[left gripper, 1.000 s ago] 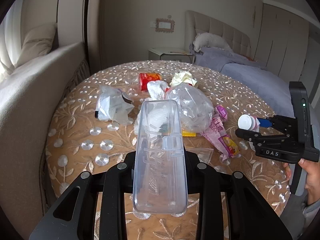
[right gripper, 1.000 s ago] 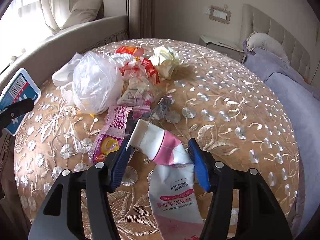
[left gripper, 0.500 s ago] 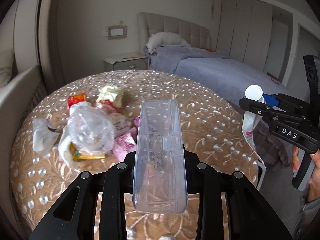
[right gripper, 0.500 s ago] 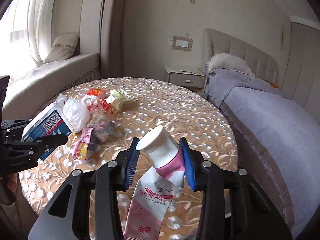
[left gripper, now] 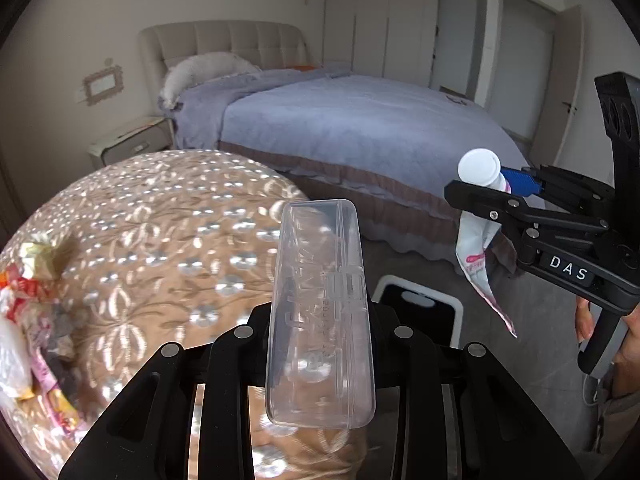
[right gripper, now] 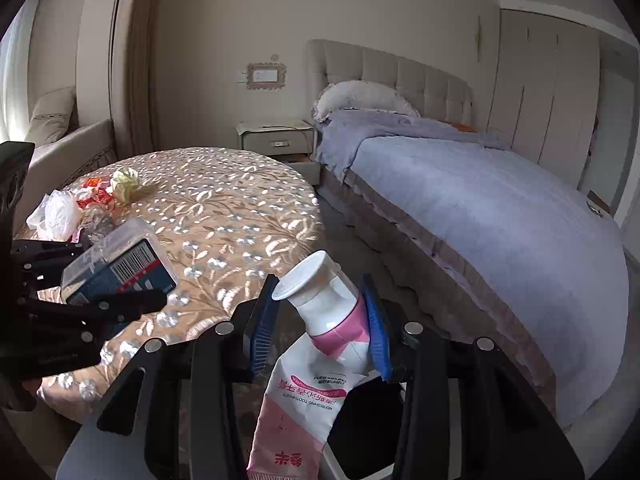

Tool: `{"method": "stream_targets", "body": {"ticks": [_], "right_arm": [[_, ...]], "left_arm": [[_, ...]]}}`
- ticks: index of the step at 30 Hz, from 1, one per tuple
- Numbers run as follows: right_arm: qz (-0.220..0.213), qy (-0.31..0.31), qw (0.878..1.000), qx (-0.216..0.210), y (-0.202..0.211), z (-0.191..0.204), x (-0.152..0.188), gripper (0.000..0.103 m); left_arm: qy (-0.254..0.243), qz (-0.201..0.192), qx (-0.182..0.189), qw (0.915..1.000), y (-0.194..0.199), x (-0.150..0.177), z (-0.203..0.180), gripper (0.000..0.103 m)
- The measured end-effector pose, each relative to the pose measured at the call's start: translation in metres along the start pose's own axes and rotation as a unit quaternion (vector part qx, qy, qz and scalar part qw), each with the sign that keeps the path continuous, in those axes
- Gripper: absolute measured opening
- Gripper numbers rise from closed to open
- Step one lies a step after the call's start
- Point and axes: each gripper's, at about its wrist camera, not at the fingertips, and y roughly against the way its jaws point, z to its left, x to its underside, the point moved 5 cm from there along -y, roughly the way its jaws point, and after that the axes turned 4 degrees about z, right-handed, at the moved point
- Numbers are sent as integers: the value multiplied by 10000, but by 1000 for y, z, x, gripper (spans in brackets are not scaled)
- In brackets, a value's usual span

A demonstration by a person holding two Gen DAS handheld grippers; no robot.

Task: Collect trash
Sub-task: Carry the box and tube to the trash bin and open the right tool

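Both tongs loaded, held off the round table's edge above a white-rimmed bin.

Left gripper (left gripper: 320,320) clamped on a clear oblong plastic case (left gripper: 320,312), upright between the black fingers, blue barcode label showing through in the right wrist view (right gripper: 120,272). Right gripper (right gripper: 320,328) closed with blue pads (right gripper: 262,332) on the neck of a pink-and-white toothpaste tube (right gripper: 316,344), white cap tilted up-left, flattened tail hanging down; same tube seen side-on from the left wrist (left gripper: 480,216). Directly below, a black bin with white rim (left gripper: 420,304) on grey floor, just beside the round table in gold embroidered cloth (right gripper: 224,216). Remaining on the far-left part of that cloth: crumpled clear plastic bag (right gripper: 60,216), red-orange wrappers (right gripper: 96,196), pale yellow crumpled paper (right gripper: 126,182). Beyond, bed with lavender cover (right gripper: 480,208) and pale bedside cabinet (right gripper: 276,136).
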Motion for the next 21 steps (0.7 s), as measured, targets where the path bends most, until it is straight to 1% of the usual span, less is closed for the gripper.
{"method": "stream_targets", "body": {"ticks": [7,12,16,21], "right_arm": [[125,-410,9990,142,-11,-56,30,42],[260,-628,9976,148,-29,-88,48,42],[330,-828,9959,137,-47,-110,58,42],[473,-978,9940,104,-68,-130,70,42]], "left_arm": [[-479,401,565,9964,-61,-4,-68,30],[-668,835,824,9909,-112,-1,-99,30],[-792,1211,900,9854,-154,5,-118,30],[-939,1497,904,9801,-193,12,-132,30]]}}
